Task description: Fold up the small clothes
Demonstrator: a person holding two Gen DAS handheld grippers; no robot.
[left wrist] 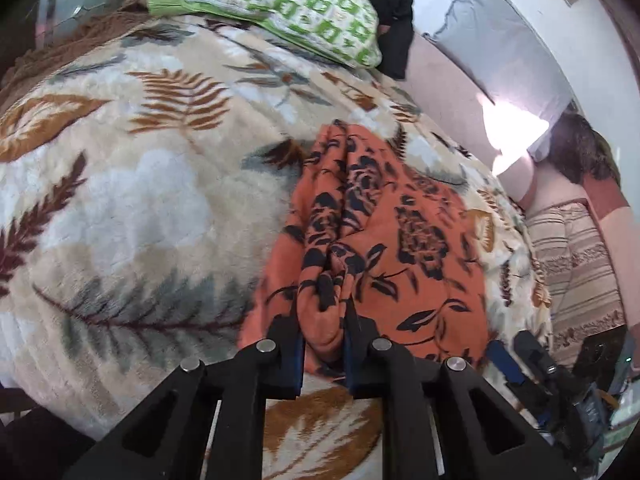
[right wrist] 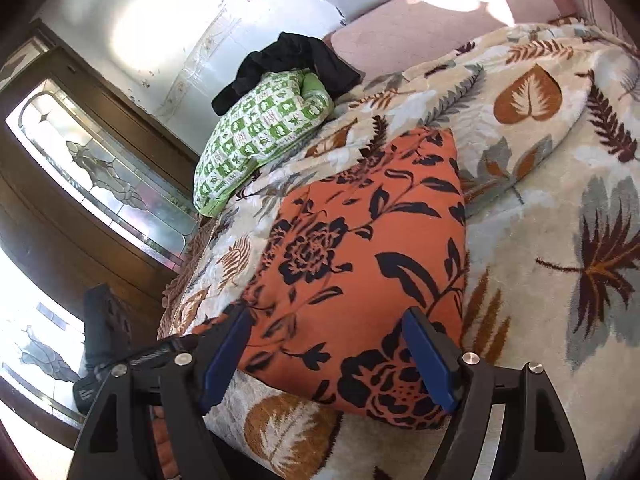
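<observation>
Orange cloth [left wrist: 400, 240], black flowers.
My blue pads [right wrist: 428, 360] frame it; the blanket [left wrist: 140, 200] under it is cream with rust and grey leaves; green-checked pillow [right wrist: 260, 128].

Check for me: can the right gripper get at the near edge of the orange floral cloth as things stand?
Probably yes. The right gripper is open above the orange floral cloth, nothing in between. The left gripper pinches another part.

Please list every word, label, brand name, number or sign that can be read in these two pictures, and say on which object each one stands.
No text can be read in either view.
The dark device at the lower left of the right wrist view carries a small pale marking near its bottom: too small and blurred to read.
The orange floral garment, green patterned pillow and leaf-print blanket bear patterns only.
</observation>
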